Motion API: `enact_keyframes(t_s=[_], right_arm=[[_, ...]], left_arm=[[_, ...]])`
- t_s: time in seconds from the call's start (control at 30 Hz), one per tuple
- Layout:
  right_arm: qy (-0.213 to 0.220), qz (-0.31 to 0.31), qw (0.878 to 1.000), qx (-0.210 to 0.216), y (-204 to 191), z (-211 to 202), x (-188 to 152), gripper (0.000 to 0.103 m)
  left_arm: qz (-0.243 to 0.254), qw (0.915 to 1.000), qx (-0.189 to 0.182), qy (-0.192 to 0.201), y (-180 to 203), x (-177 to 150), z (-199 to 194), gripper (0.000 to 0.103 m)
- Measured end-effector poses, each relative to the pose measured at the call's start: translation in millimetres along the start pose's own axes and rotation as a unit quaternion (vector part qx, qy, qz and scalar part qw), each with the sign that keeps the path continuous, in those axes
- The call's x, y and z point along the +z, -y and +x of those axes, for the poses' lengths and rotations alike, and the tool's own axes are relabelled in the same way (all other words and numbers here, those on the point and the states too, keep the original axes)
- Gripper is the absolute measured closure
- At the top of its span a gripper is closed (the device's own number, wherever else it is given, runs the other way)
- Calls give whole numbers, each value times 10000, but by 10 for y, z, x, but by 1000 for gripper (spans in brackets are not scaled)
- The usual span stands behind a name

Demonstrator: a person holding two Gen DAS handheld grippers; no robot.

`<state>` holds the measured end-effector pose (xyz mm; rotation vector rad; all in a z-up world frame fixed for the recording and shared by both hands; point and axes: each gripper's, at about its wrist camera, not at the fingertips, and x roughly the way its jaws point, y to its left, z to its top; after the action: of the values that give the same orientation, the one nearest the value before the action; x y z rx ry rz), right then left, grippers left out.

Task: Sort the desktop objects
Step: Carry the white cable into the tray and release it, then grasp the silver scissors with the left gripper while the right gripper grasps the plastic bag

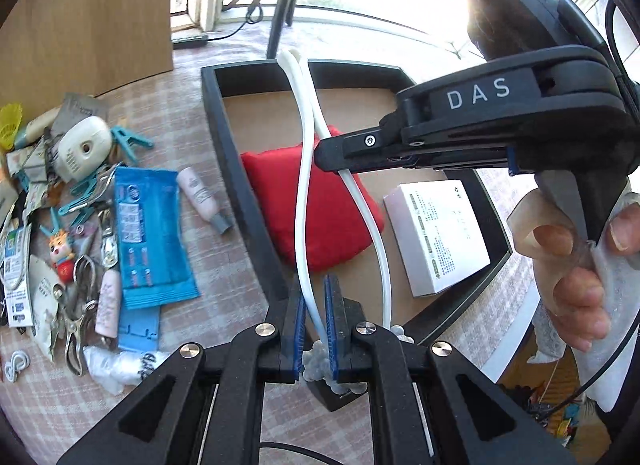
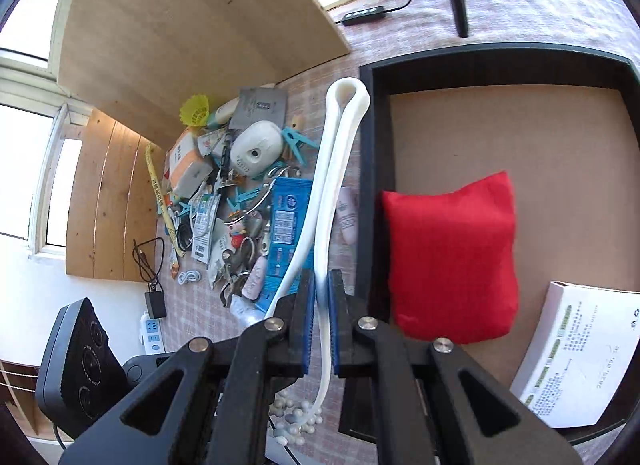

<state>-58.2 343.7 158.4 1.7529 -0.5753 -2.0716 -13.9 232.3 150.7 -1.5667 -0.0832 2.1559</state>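
Observation:
A long white looped strap (image 1: 303, 169) with a cluster of white beads at its end is held by both grippers over the black tray (image 1: 224, 137). My left gripper (image 1: 316, 325) is shut on the strap near the beads. My right gripper (image 1: 332, 163) comes in from the right and is shut on the strap's other strand. In the right wrist view the right gripper (image 2: 319, 317) pinches the strap (image 2: 332, 169) above the tray's left wall (image 2: 370, 169). A red pouch (image 2: 452, 261) and a white box (image 2: 576, 353) lie in the tray.
A heap of small items lies on the checked cloth left of the tray: a blue packet (image 1: 150, 233), teal clips (image 1: 132, 141), a white oval device (image 1: 82, 153), pink tubes (image 1: 200, 195), scissors (image 1: 80, 285). A wooden board (image 2: 192, 25) stands behind.

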Motion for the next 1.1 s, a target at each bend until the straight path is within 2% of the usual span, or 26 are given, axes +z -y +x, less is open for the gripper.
enact_keyframes(t_s=[0.13, 0.17, 0.2, 0.23, 0.27, 0.3, 0.33, 0.37, 0.5, 0.63, 0.77, 0.93, 1.1], right_arm=[[161, 248, 9993, -221, 365, -209, -14, 96], [187, 271, 9991, -275, 452, -264, -5, 96], [217, 237, 9988, -370, 497, -302, -10, 96], [252, 85, 9981, -549, 510, -338, -13, 96], [346, -81, 9954, -887, 507, -375, -17, 94], [479, -158, 9901, -1309, 519, -412, -18, 90], [621, -233, 9850, -1591, 517, -450, -22, 79], [723, -336, 9829, -1660, 507, -479, -26, 73], [760, -531, 9841, -1513, 446, -503, 6, 73], [687, -808, 9842, -1417, 211, -391, 8, 71], [534, -1128, 9835, -1306, -84, -187, -31, 62], [323, -1468, 9829, -1063, -464, 115, -69, 62], [64, -1871, 9782, -900, -909, 440, -120, 60]], left_arm=[[338, 9993, 77, -123, 346, 113, 190, 93], [468, 9986, 179, -146, 429, 130, 255, 88], [590, 9975, 366, -154, 504, 141, 287, 79], [668, 9963, 527, -117, 547, 137, 303, 52], [734, 9957, 567, 5, 576, 119, 286, 37], [783, 9954, 551, 101, 586, 101, 276, 36], [794, 9951, 579, 113, 579, 84, 266, 36], [775, 9949, 640, 107, 548, 67, 248, 36], [531, 9962, 686, 118, 314, -3, 174, 36], [148, 9965, 802, 179, -54, -142, 33, 36], [-423, 9937, 1022, 197, -539, -370, -145, 36], [-1037, 9845, 1393, 249, -1189, -760, -379, 37], [-1539, 9749, 1602, 122, -1732, -1069, -492, 48]])
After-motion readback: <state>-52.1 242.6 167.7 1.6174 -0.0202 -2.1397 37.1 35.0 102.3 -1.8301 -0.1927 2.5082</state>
